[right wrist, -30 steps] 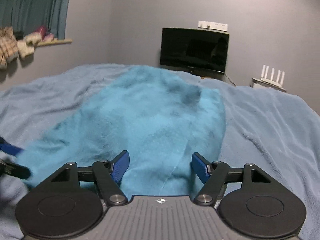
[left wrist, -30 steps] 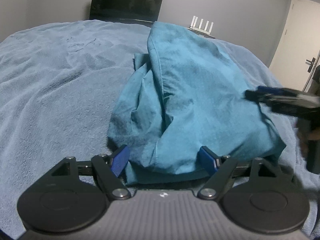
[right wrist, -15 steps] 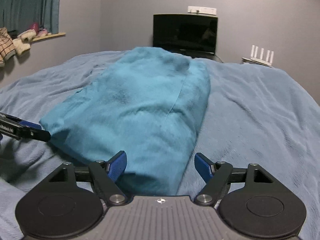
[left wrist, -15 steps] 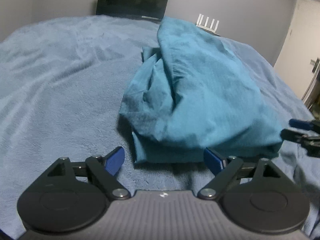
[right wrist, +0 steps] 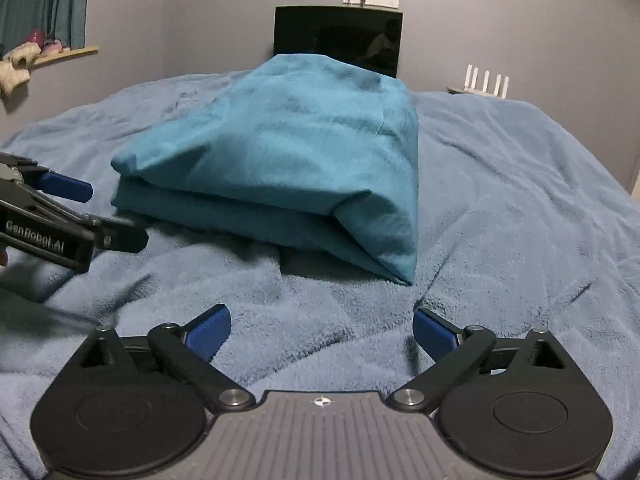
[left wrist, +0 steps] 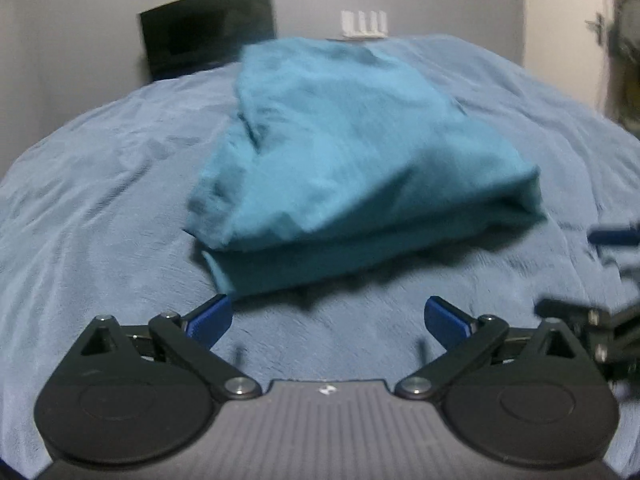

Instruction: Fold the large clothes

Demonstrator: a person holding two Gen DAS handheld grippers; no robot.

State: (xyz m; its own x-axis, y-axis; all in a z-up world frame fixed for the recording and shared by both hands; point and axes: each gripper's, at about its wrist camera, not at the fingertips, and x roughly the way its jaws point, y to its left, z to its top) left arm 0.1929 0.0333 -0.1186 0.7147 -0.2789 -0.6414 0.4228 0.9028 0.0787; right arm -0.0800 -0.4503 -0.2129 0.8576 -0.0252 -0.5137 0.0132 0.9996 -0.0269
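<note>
Folded garment (right wrist: 288, 160) on bed (right wrist: 520, 220). Left gripper (left wrist: 326, 316) and right gripper (right wrist: 322, 330) near it, jaws opening, both empty.

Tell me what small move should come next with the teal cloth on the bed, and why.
Probably bring both grippers back to the near edge of the teal cloth for another fold: it lies doubled on the blanket, while the left gripper and right gripper are opening with nothing between their jaws.

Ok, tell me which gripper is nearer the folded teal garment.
Left. The left gripper sits just short of a near corner of the teal garment; the right gripper is farther back from it. Both are opening, empty.
</note>
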